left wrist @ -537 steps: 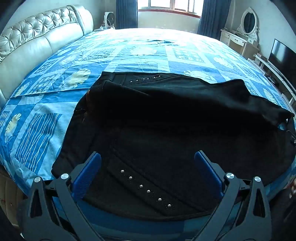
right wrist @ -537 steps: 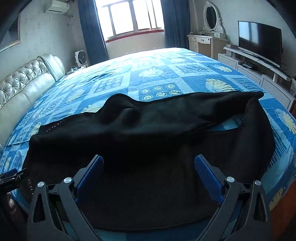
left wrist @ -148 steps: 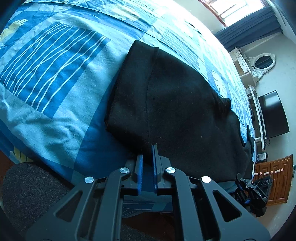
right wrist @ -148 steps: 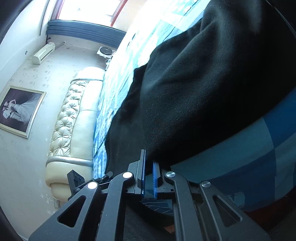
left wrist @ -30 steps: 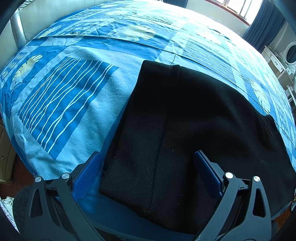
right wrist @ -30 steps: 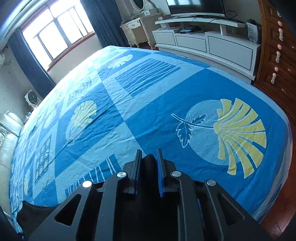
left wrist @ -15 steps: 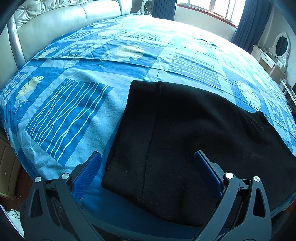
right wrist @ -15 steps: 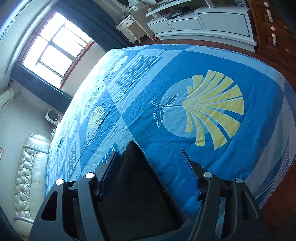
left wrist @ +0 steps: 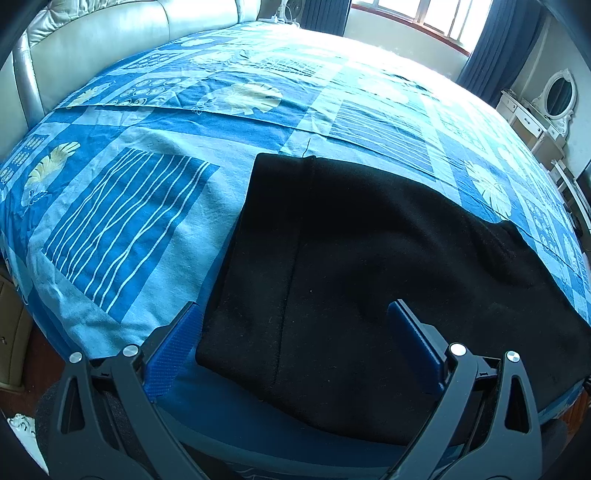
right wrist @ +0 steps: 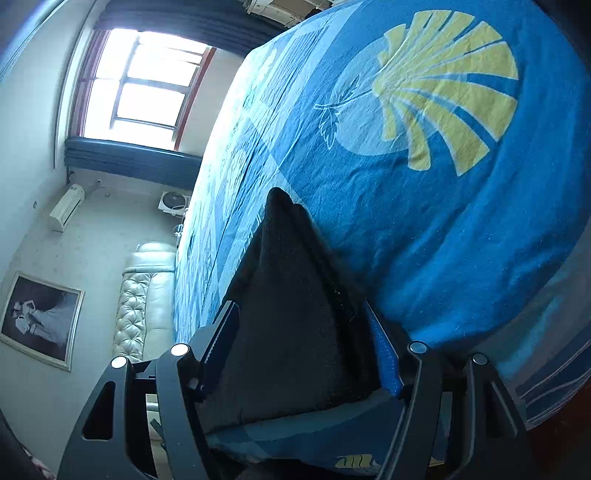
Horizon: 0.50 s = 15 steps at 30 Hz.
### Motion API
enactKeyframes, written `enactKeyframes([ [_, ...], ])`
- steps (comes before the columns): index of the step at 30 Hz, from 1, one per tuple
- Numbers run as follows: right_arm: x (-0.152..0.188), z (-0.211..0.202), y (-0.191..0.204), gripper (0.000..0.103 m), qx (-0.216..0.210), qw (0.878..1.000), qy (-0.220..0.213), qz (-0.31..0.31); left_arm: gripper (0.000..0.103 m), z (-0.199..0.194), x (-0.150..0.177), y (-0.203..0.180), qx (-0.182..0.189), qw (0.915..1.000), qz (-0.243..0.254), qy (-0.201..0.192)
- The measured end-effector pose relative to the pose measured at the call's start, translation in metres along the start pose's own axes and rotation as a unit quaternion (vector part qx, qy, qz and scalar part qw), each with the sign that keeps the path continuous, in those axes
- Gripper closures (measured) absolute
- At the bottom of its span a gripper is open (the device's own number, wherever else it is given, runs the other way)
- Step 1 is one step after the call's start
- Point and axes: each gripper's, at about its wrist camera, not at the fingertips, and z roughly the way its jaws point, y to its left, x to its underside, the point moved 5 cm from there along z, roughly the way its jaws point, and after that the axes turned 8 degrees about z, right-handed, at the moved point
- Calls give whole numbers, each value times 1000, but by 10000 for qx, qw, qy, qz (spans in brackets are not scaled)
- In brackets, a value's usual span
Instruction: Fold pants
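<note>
The black pants (left wrist: pixel 369 258) lie folded lengthwise on the blue patterned bedspread (left wrist: pixel 147 192), near the bed's front edge. My left gripper (left wrist: pixel 295 332) is open, its blue pads on either side of the pants' left end, just above the cloth. In the right wrist view the camera is rolled sideways. My right gripper (right wrist: pixel 303 332) is open, and the other end of the pants (right wrist: pixel 295 306) lies between its pads without being clamped.
A cream leather headboard (left wrist: pixel 92 40) runs along the far left of the bed. A window with blue curtains (left wrist: pixel 424 18) is behind the bed, a white dresser with mirror (left wrist: pixel 546 107) at the right. The bed's edge drops off close to both grippers.
My right gripper has opened and let go of the pants end; its view has rolled further sideways. My left gripper stays open and has drawn back slightly.
</note>
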Motion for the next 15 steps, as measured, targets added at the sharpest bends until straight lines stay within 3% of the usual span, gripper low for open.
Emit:
enactKeyframes([
  [3, 4, 6, 9, 43, 372, 9990, 25, -265, 3, 3, 1, 0, 3, 10000, 30, 54],
  [5, 11, 13, 13, 65, 591, 9973, 158, -399, 3, 6, 2, 0, 13, 9999, 25, 109],
  [6, 15, 18, 16, 71, 684, 9963, 237, -458, 3, 7, 3, 1, 21, 9999, 16, 138],
  [11, 26, 27, 42, 75, 801, 9948, 16, -636, 3, 10, 6, 1, 41, 9998, 71, 183],
  [15, 37, 24, 86, 76, 421, 9950, -225, -874, 3, 11, 6, 3, 86, 9997, 98, 218],
])
